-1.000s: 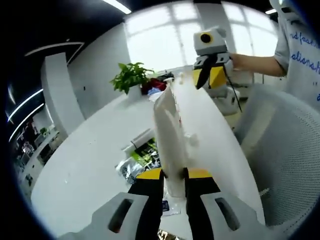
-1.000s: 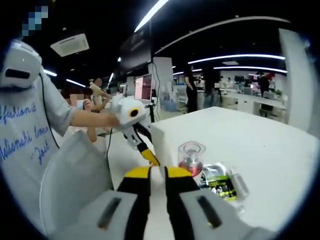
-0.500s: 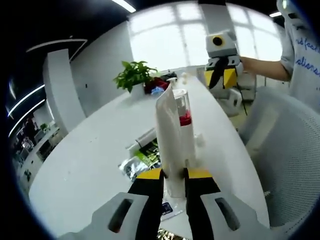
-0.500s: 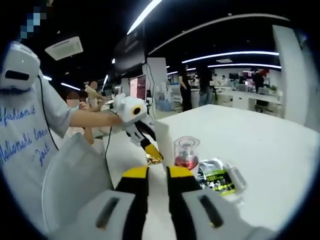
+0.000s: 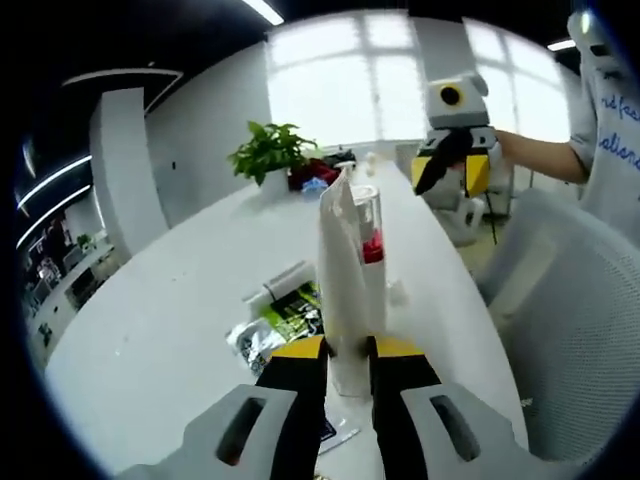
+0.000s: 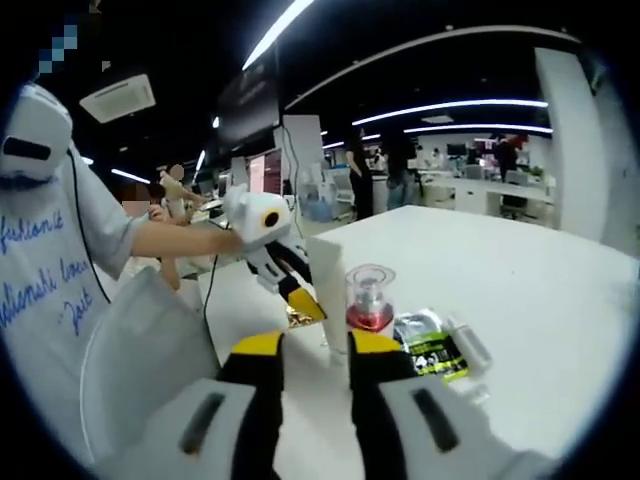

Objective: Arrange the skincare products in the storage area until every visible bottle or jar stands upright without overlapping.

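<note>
My left gripper (image 5: 348, 352) is shut on the lower end of a tall white tube (image 5: 345, 270), which stands upright on the white table (image 5: 150, 330). Right behind the tube stands a clear bottle with red contents (image 5: 371, 238). In the right gripper view the left gripper (image 6: 296, 296) comes in from the left, holding that white tube (image 6: 325, 275) beside the clear red bottle (image 6: 368, 296). My right gripper (image 6: 315, 350) is open, nothing between its fingers, short of both. It also hangs over the table's far side (image 5: 455, 170).
Green sachets (image 5: 290, 312) and a lying white tube (image 5: 276, 284) rest left of the held tube; the sachets (image 6: 430, 352) lie right of the bottle. A gold packet (image 6: 300, 316) lies near the edge. A potted plant (image 5: 268, 152) stands at the far end. A white mesh chair (image 5: 575, 330) flanks the table.
The white tube went from leaning to upright in the left gripper, uncovering the red bottle behind it. The right gripper's jaws have spread apart.
</note>
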Demonstrator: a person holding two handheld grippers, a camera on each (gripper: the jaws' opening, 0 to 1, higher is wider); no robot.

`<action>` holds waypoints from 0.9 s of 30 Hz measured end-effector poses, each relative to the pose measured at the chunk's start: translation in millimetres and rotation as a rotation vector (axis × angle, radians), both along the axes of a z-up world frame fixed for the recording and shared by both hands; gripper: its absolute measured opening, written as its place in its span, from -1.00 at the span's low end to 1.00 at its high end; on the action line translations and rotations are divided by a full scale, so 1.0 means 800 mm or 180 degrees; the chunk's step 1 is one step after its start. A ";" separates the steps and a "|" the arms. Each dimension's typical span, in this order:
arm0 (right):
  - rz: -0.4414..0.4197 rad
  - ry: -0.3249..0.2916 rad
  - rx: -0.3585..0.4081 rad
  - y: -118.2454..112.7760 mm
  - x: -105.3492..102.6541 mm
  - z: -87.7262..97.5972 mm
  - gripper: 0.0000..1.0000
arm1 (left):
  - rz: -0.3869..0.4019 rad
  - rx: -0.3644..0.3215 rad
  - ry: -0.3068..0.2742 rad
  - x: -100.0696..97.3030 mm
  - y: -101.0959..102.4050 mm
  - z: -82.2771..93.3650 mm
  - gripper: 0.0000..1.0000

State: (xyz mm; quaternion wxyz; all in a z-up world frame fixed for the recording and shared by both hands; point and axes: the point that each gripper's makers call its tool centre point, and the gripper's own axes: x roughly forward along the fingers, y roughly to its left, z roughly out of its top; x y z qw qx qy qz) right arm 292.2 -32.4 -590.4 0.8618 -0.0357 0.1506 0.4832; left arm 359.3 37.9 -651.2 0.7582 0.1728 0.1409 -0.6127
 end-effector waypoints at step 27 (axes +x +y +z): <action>-0.0067 0.0013 0.0004 -0.002 -0.009 0.000 -0.52 | 0.0001 0.0070 0.0213 -0.006 -0.009 -0.025 -0.69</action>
